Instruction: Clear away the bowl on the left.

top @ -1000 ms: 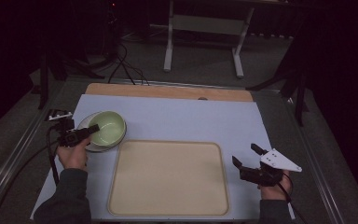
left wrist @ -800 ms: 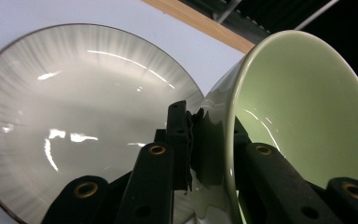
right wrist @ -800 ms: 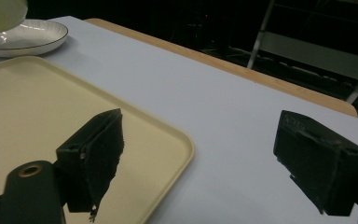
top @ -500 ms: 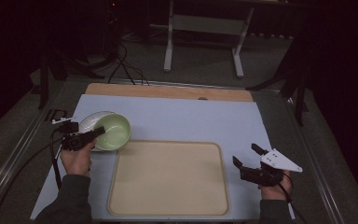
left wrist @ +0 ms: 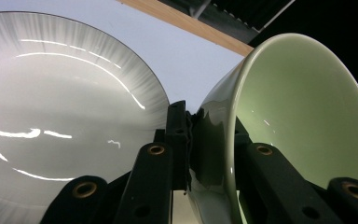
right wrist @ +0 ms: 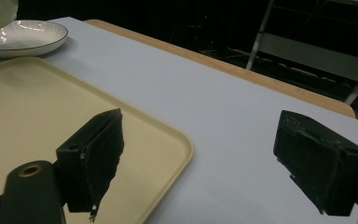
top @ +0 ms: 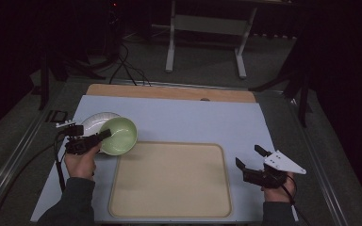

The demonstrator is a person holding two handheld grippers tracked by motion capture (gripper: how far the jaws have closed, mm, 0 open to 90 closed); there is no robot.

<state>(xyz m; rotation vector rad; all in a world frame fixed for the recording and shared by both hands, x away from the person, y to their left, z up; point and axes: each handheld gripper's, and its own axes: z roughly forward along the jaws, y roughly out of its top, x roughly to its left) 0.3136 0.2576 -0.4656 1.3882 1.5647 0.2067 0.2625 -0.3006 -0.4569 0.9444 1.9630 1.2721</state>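
A pale green bowl hangs tilted above the table's left side, its rim pinched by my left gripper. In the left gripper view the jaws clamp the wall of the green bowl. Under and behind it lies a white ribbed plate, also the white plate close below. A beige tray lies at the table's middle. My right gripper stands open to the right of the tray, its jaws wide apart over the blue mat with nothing between its fingertips.
A light blue mat covers the table, with a wooden strip along its far edge. The plate sits beyond the tray's far corner. A cable trails from the left gripper. A metal stand is on the floor behind.
The left gripper has lifted the green bowl off the white plate and carried it rightward toward the tray. The right gripper has stayed put.
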